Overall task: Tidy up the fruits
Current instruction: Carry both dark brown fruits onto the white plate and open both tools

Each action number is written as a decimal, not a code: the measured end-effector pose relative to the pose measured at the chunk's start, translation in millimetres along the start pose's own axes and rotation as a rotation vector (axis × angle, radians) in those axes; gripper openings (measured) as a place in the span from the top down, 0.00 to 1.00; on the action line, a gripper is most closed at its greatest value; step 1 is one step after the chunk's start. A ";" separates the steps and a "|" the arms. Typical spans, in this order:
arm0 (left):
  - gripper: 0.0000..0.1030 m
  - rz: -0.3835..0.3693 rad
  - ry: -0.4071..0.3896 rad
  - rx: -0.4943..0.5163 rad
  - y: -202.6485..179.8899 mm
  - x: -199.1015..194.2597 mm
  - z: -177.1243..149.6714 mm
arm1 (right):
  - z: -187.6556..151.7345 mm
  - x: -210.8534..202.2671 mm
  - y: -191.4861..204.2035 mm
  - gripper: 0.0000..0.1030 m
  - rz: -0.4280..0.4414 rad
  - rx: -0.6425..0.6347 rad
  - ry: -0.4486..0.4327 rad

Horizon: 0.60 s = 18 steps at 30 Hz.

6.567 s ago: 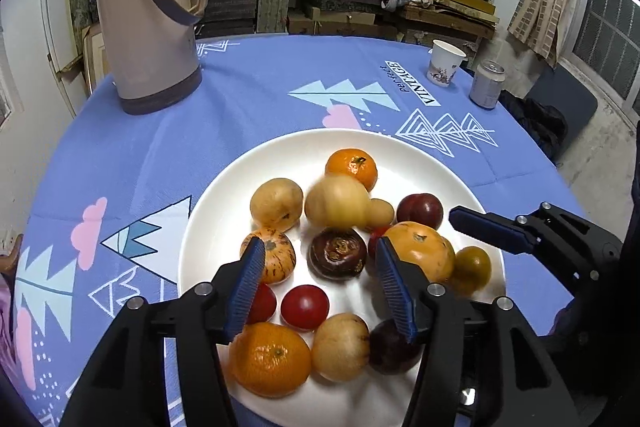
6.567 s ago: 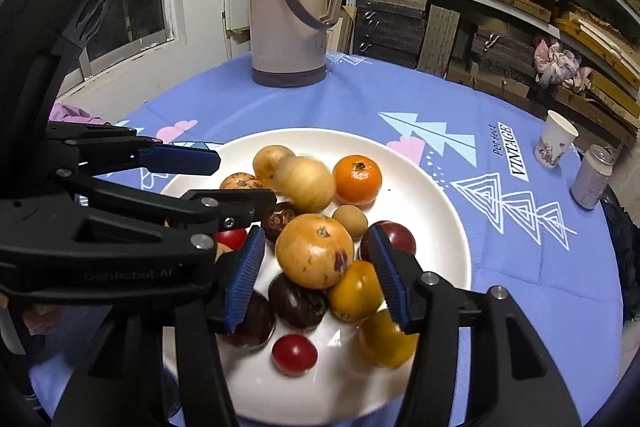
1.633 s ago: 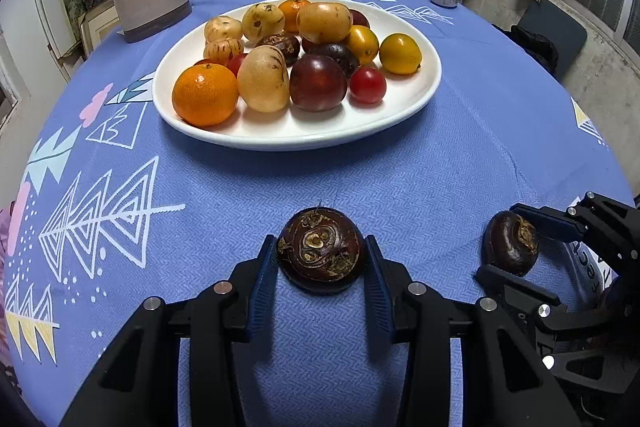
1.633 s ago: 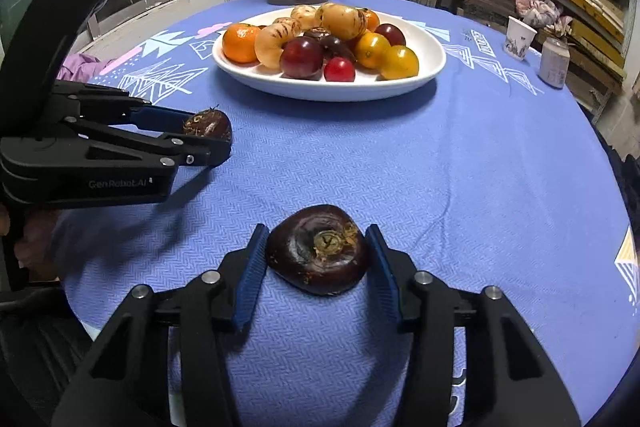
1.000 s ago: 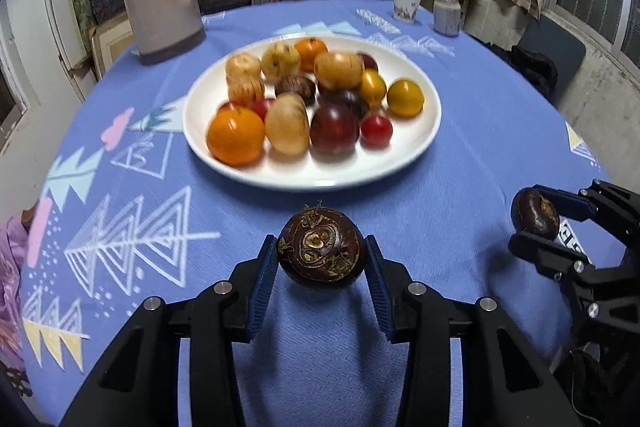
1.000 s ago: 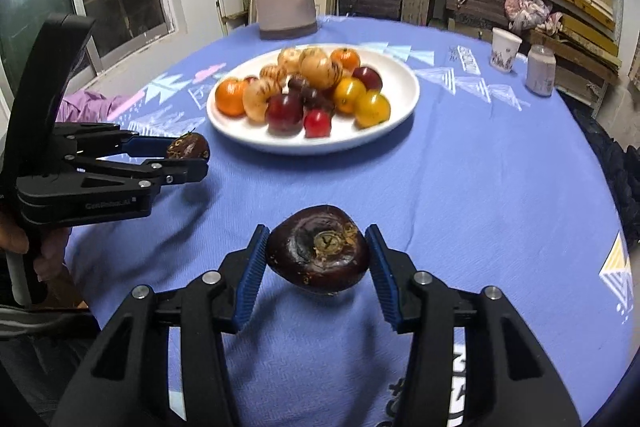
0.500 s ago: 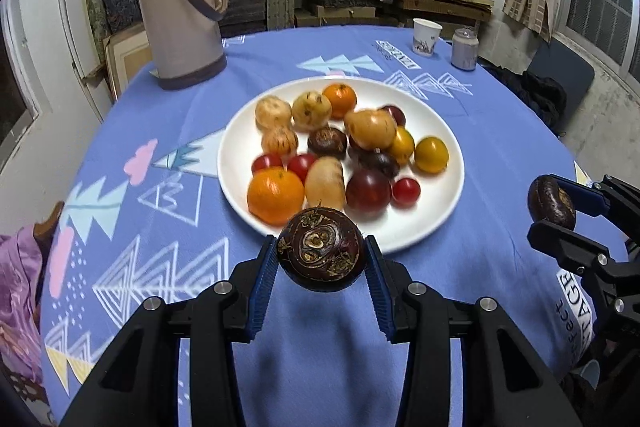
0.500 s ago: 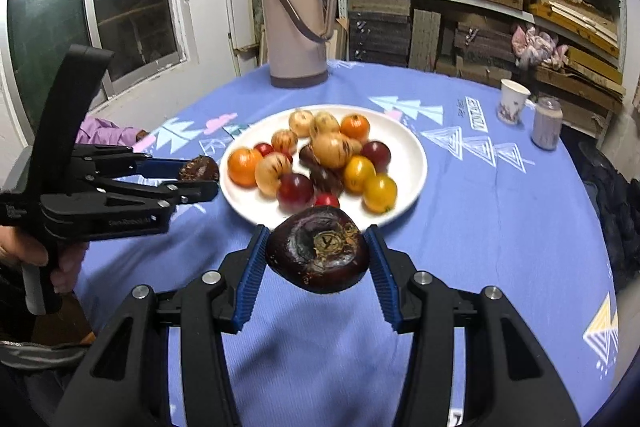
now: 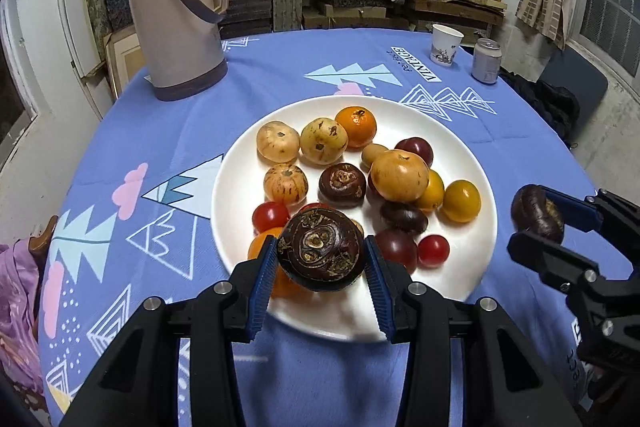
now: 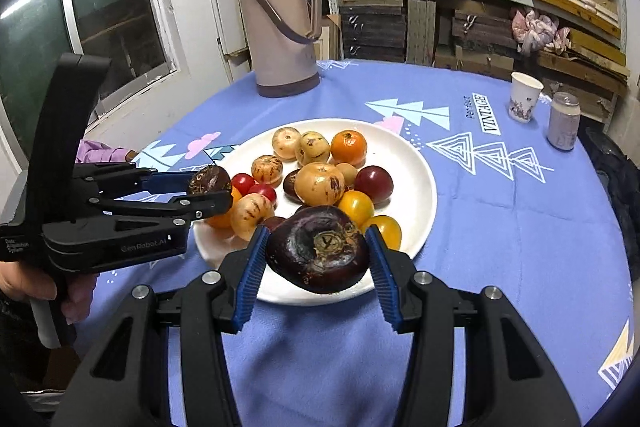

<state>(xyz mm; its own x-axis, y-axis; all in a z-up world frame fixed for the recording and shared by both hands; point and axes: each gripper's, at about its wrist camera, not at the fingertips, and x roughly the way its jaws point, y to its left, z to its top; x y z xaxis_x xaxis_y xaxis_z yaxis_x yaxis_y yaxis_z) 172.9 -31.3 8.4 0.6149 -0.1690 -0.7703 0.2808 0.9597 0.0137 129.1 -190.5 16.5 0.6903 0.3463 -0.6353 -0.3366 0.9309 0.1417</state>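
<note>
While both tools hang above the near edge of the white plate (image 9: 476, 291), the left wrist view looks down on the left gripper (image 9: 322, 261) clamped on a dark brown water chestnut (image 9: 320, 250), blue pads pressed to each side, crown facing the lens. It is lifted clear of the blue tablecloth (image 9: 260, 83) and covers part of an orange (image 9: 260, 247) on the plate. More fruit sits on the plate: red cherry tomatoes, yellow tomatoes, pale striped fruit, a second orange, another water chestnut loose near the middle. At the right edge, the right gripper (image 9: 538, 225) shows side-on, pinching its own dark chestnut (image 9: 534, 213) beside the plate rim. Farther back stand a beige thermos (image 9: 176, 7), a paper cup (image 9: 446, 45) and a can (image 9: 486, 61). Right wrist view: the right gripper (image 10: 318, 257) grips a larger dark chestnut (image 10: 318, 249) between its blue pads, stem scar toward the lens, held above the plate's near rim (image 10: 424, 227). To the left, a hand (image 10: 44, 291) holds the left gripper (image 10: 212, 193) level, its tips shut on the smaller chestnut (image 10: 210, 180) over the plate's left side, just by the orange (image 10: 222, 217). Thermos (image 10: 280, 19), cup (image 10: 525, 97) and can (image 10: 564, 121) stand behind; a window (image 10: 80, 27) is on the left wall and shelves of stacked boards fill the back.
</note>
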 end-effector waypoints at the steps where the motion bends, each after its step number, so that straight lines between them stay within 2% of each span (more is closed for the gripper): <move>1: 0.58 -0.001 0.003 0.000 -0.3 2.4 1.5 | 1.6 4.1 -1.2 0.53 -0.003 0.000 0.005; 18: 0.57 -0.007 0.066 -0.044 10.4 51.0 27.7 | 30.5 67.3 -20.6 0.53 -0.023 0.042 0.066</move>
<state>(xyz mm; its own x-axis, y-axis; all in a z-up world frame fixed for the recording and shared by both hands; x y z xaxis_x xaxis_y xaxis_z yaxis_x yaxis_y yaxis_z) 227.6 -36.1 -13.1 0.5631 -0.1618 -0.8104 0.2513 0.9677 -0.0186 202.1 -182.9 -6.0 0.6533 0.3181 -0.6870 -0.2931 0.9429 0.1579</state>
